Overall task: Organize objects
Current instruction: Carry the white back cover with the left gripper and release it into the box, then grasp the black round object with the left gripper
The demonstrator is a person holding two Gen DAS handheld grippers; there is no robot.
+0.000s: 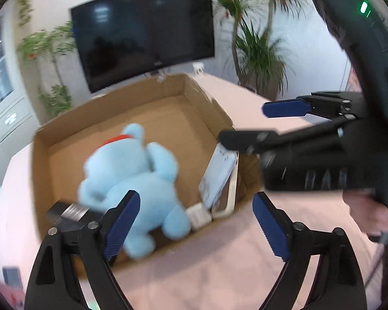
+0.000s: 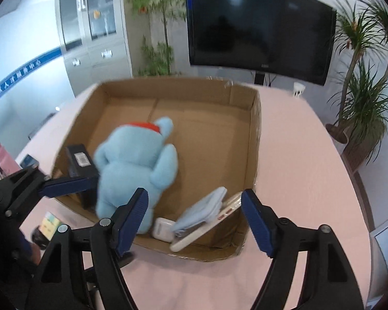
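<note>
Cardboard box (image 2: 256, 139) on the pink table (image 2: 297, 155), open at the top, holding most of what shows. Inside the box: a blue plush toy (image 2: 134, 165) lying across the floor toward the near left; a black carton (image 2: 80, 162) against the left wall; a small white case (image 2: 163, 228) at the near wall; a pale blue pouch (image 2: 204, 209) and a flat white device (image 2: 207, 228) propped together in the near right corner. Far half of the box bare cardboard.

Left gripper (image 1: 196, 228) spread wide, gripping nothing, hovering over the near edge of the box just beside the toy. Right gripper (image 2: 194, 223) also spread wide and empty, poised above the near right corner of the box, over the pouch.

Outside the box, left of it: a phone-like thing (image 2: 28, 160) and a coloured card or screen (image 2: 49, 228), both too small or blurred to name for certain.

Judged progress: well along, several things already boxed. Probably left: gathering the strays to the left of the box, perhaps squaring up the leaning pair in the corner.
</note>
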